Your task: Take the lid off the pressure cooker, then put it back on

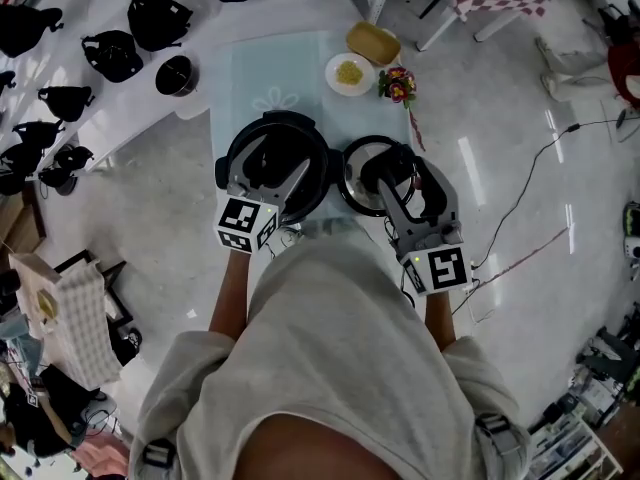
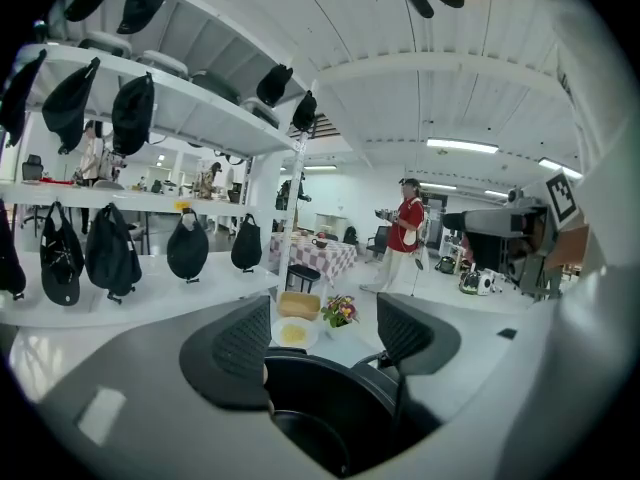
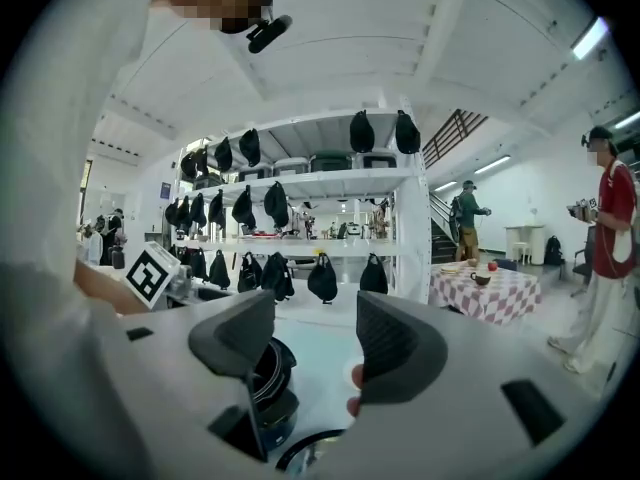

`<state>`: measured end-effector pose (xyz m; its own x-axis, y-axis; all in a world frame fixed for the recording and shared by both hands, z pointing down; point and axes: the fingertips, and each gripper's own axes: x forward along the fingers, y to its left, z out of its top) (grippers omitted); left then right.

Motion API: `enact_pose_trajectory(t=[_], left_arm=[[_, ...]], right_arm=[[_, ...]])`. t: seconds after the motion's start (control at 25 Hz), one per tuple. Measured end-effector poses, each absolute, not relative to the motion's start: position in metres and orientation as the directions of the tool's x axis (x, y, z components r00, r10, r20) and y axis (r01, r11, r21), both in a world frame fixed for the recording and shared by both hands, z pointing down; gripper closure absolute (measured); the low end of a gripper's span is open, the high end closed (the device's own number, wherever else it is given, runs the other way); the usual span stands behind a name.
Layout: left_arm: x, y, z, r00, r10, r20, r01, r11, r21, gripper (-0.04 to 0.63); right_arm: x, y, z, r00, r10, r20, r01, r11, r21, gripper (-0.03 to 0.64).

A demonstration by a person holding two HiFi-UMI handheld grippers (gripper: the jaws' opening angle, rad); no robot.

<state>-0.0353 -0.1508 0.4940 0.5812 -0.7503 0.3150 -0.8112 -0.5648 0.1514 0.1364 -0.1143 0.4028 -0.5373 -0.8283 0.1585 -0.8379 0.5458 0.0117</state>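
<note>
Right claw (image 3: pixel 315 340): wide, empty, poised above lid (image 1: pixel 352 190). Lid: off, flat on pale mat (image 1: pixel 250 68), just beside pressure cooker (image 1: pixel 305 133) at its 3 o'clock; likely parked close for short carry back. Left claw (image 2: pixel 325 333): wide too, nothing pinched, over open cooker mouth, at 9 o'clock of right claw; probably there to steady body. Removal judged done, refitting pending.
</note>
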Motion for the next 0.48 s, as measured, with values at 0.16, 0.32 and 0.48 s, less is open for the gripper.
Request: enact_pose_trajectory(t=[0.16, 0.32, 0.48], left_arm=[[-0.035, -0.15, 0.494, 0.581, -0.75, 0.316, -0.811, -0.567, 0.145, 0.264], [-0.034, -0.151, 0.495, 0.584, -0.747, 0.318, -0.808, -0.571, 0.141, 0.264], [-0.031, -0.15, 0.495, 0.588, -0.744, 0.318, -0.805, -0.575, 0.143, 0.263]], right_arm=[[0.135, -0.113, 0.415, -0.541, -0.82, 0.186, -0.834, 0.552, 0.011, 0.392], [0.13, -0.111, 0.418, -0.553, -0.807, 0.207, -0.826, 0.564, -0.006, 0.395], [0.128, -0.11, 0.425, -0.562, -0.793, 0.236, -0.818, 0.576, -0.014, 0.394]])
